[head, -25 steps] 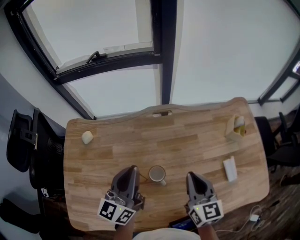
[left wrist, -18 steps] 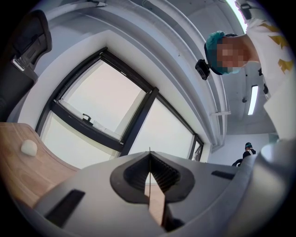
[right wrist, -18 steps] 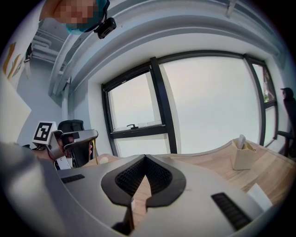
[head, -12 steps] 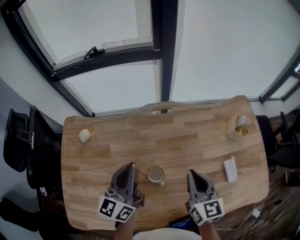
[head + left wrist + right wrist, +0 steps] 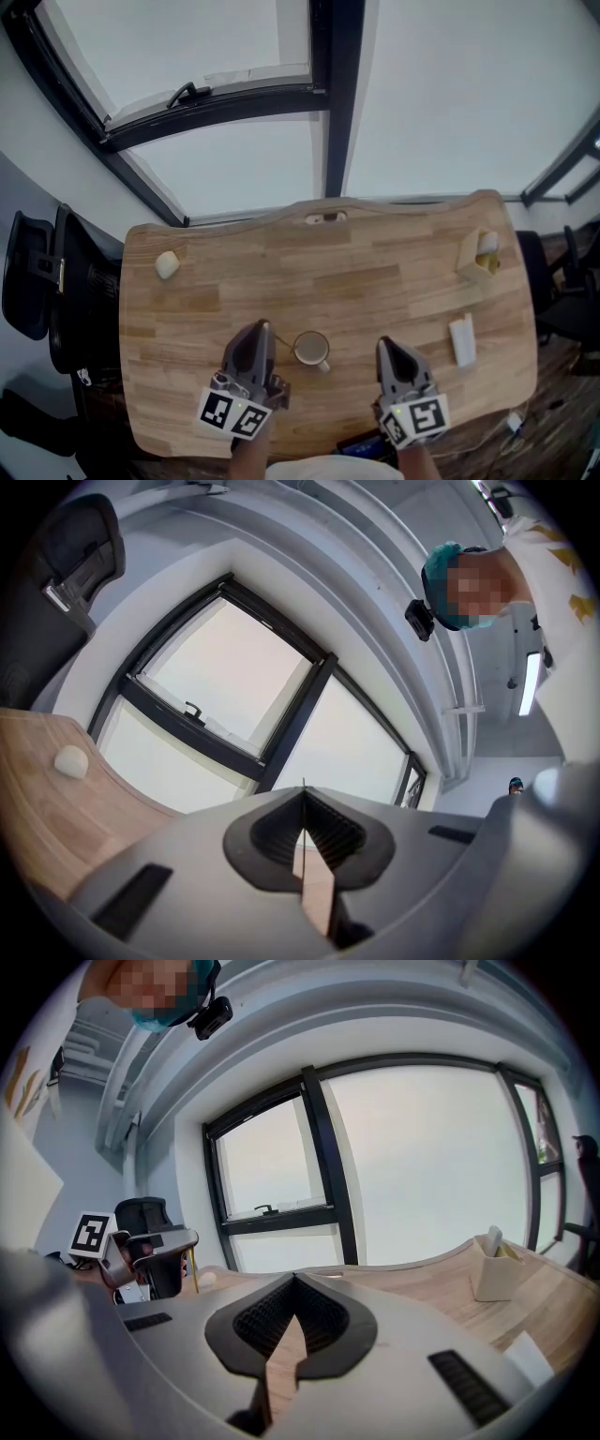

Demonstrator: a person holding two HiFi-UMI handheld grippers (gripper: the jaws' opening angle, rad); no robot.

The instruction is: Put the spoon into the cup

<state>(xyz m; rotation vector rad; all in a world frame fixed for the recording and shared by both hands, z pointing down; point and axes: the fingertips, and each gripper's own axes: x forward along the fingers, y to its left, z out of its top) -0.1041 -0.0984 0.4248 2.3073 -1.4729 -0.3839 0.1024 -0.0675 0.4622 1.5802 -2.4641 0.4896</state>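
Observation:
A small cup (image 5: 311, 349) with its handle toward me stands on the wooden table (image 5: 375, 281) near the front edge. My left gripper (image 5: 262, 326) is just left of the cup, held level and shut on the thin spoon (image 5: 282, 343). The spoon's edge pokes up between the closed jaws in the left gripper view (image 5: 302, 789). In the right gripper view the spoon (image 5: 194, 1275) hangs as a thin gold rod from the left gripper (image 5: 159, 1238). My right gripper (image 5: 383, 345) is right of the cup, shut and holding nothing, tilted slightly down (image 5: 294, 1279).
A pale round lump (image 5: 167, 265) lies at the table's far left. A beige holder (image 5: 477, 254) with items stands far right, with a white flat object (image 5: 461, 339) nearer. A black chair (image 5: 36, 281) stands left of the table. Windows are behind.
The left gripper with the spoon has sunk a little beside the cup. The right gripper has barely moved.

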